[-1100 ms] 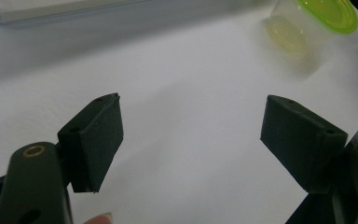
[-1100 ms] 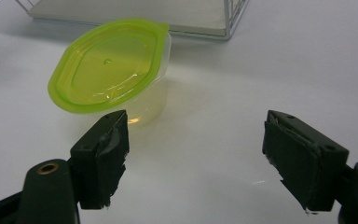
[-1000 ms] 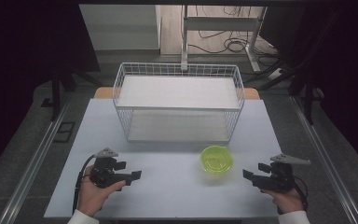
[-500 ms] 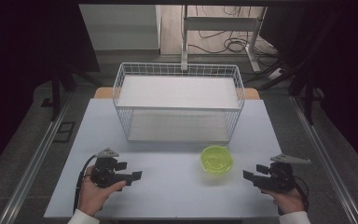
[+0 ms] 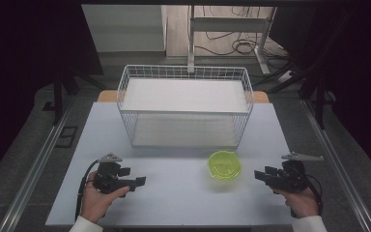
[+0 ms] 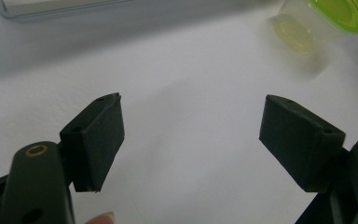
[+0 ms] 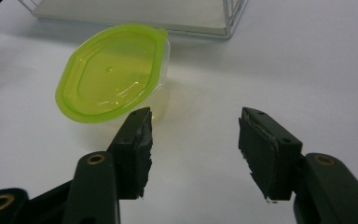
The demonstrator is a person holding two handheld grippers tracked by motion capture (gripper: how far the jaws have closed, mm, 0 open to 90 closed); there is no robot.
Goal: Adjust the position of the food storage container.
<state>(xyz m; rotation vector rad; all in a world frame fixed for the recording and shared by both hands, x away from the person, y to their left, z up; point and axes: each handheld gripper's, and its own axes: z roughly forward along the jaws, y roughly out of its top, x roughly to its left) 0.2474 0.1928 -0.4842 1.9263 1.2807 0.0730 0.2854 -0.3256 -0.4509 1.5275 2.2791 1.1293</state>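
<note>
White wire basket (image 5: 185, 107) at table's far middle, solid white floor, nothing inside. Small clear plastic tub with lime-green lid (image 5: 224, 165) stands lid on, in front of basket's right corner, near right gripper (image 5: 263, 176). Nothing between them. Right gripper spread wide, empty. Left gripper (image 5: 136, 181) spread wide, empty, well apart from tub. Pale white tabletop (image 5: 174, 193); grey floor, cables behind.

The small clear plastic tub (image 5: 224, 166) with a lime-green lid (image 7: 109, 70) stands upright on the white table, lid closed on top. From my right claw's camera it sits at about eleven o'clock, near my jaws and apart from them. Seen from above, it lies at about five o'clock from the wire basket (image 5: 185, 104), near its front edge.
</note>
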